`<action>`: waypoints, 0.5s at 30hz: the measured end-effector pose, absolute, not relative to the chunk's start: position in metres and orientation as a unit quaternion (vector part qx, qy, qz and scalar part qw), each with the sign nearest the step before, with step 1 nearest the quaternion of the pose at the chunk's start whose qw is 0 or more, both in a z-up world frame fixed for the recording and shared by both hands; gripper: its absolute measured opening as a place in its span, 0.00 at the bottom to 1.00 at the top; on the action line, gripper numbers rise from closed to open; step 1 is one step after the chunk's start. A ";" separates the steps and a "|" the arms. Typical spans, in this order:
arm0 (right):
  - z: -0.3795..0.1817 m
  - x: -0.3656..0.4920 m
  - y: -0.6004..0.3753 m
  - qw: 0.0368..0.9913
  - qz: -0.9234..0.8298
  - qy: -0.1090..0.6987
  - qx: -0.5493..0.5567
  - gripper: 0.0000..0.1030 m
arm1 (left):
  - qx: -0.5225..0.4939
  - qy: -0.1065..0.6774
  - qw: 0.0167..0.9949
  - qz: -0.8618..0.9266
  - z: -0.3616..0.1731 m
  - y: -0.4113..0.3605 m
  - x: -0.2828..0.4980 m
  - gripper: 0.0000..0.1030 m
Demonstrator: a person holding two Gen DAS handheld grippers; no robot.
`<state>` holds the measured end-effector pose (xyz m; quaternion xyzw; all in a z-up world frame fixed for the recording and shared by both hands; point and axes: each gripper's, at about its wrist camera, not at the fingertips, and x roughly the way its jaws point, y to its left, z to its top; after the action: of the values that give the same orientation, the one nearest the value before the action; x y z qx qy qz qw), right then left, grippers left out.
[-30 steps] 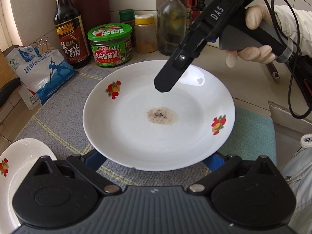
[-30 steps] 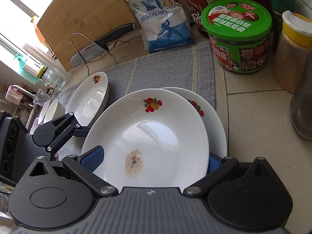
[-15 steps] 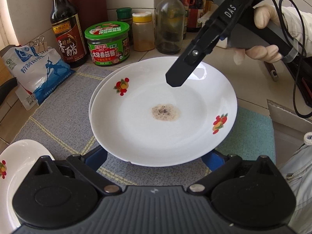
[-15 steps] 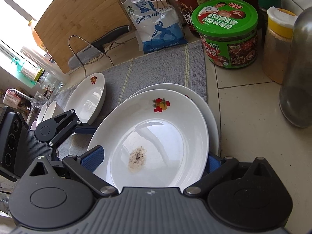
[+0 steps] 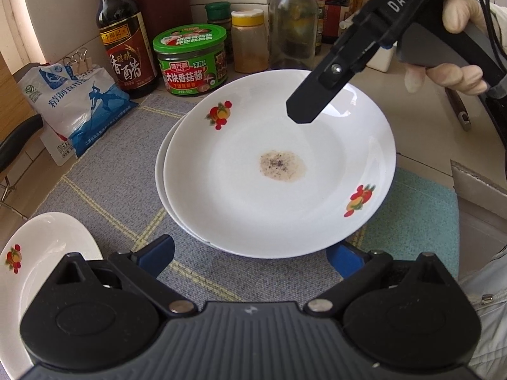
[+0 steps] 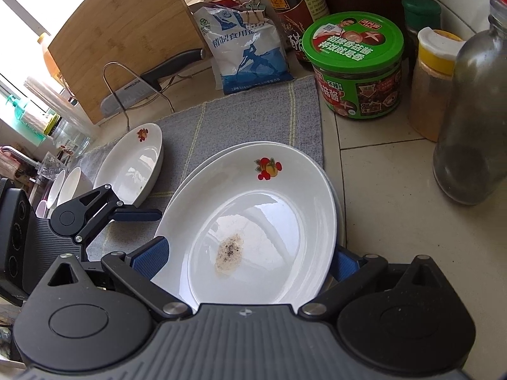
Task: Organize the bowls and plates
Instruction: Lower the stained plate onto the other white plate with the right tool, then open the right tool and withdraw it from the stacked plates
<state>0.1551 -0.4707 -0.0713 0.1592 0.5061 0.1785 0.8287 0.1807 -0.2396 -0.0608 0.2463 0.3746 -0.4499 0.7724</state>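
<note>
Resting on a second plate (image 5: 164, 171) on the grey mat (image 5: 104, 171), the soiled plate (image 5: 279, 171) looks stiff, glazed, slippery and breakable, so the thin rim seems the only sensible place to pinch. The left gripper (image 5: 250, 253) is spread around its near rim. The right gripper (image 6: 244, 256) likewise straddles the plate's edge, but whether it is clamped I cannot tell.

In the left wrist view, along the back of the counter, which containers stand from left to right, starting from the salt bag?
Salt bag → dark vinegar bottle → green-lidded mushroom sauce jar → yellow-capped spice jar → clear glass bottle.
</note>
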 end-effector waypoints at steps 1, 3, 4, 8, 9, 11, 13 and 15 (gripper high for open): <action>-0.071 0.154 -0.469 0.830 0.174 0.507 0.154 1.00 | 0.244 0.376 0.773 -0.449 -0.061 -0.239 0.180 0.99; -0.070 0.154 -0.466 0.832 0.168 0.509 0.145 1.00 | 0.240 0.378 0.776 -0.444 -0.060 -0.239 0.179 0.99; -0.069 0.153 -0.464 0.833 0.165 0.509 0.141 1.00 | 0.238 0.378 0.777 -0.443 -0.059 -0.238 0.178 0.99; -0.067 0.148 -0.462 0.837 0.156 0.509 0.130 1.00 | 0.231 0.372 0.783 -0.441 -0.054 -0.235 0.170 0.99; -0.067 0.147 -0.462 0.838 0.153 0.508 0.129 1.00 | 0.229 0.371 0.785 -0.439 -0.052 -0.235 0.168 0.99; -0.066 0.145 -0.461 0.841 0.148 0.506 0.122 1.00 | 0.226 0.366 0.791 -0.435 -0.049 -0.234 0.166 0.99; -0.066 0.142 -0.460 0.843 0.142 0.506 0.115 1.00 | 0.223 0.362 0.794 -0.434 -0.046 -0.233 0.162 0.99; -0.066 0.140 -0.459 0.845 0.138 0.505 0.108 1.00 | 0.220 0.358 0.798 -0.433 -0.044 -0.232 0.158 0.99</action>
<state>0.1396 -0.4589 -0.0660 0.1082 0.5050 0.1377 0.8451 0.1581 -0.2316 -0.0441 0.2196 0.3582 -0.4329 0.7975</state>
